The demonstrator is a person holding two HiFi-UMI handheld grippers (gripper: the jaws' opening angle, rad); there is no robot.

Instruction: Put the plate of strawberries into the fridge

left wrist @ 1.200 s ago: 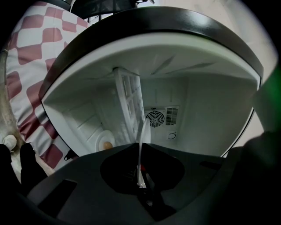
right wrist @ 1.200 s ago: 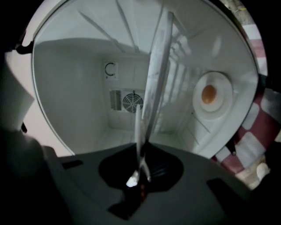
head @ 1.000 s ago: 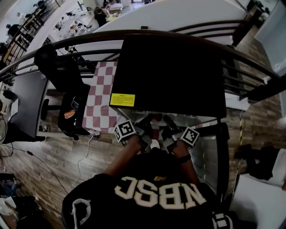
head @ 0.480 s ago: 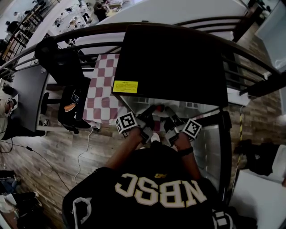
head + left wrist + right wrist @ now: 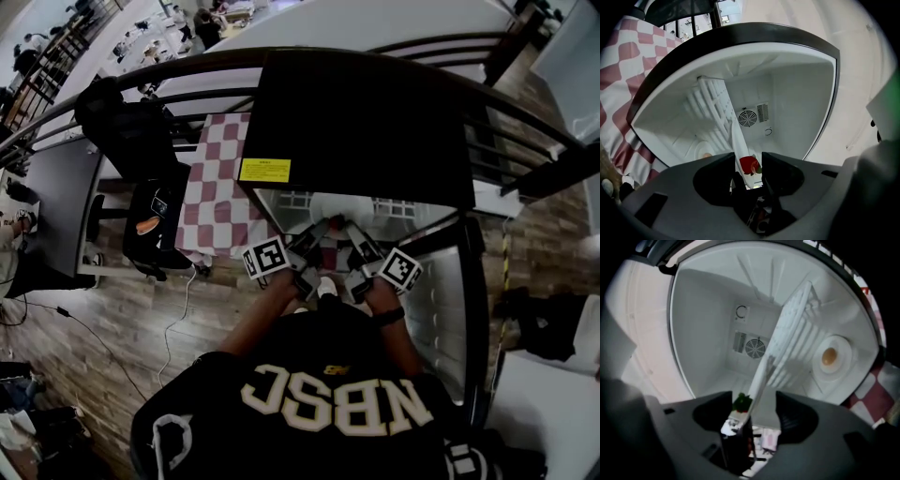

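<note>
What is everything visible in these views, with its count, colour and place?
fridge: one, black outside, white inside, door open, before the person
plate: one, white, reaching into the fridge, between both grippers' jaws
strawberry: at least one, red, on the plate
wire shelf: one, white, inside the fridge
fan: one, white grille, fridge's back wall
lamp: one, round, orange glow, fridge side wall
label: one, yellow, fridge top
cloth: one, red-and-white checked, left of the fridge
left gripper: one, grey, jaws opening around the plate's rim
right gripper: one, grey, jaws opening around the plate's rim

We look to be on a railed [image 5: 187,68] level above an open office: people [image 5: 201,25] at desks [image 5: 232,12] far left, wood floor [image 5: 103,309], small fridge [image 5: 366,131] near.
</note>
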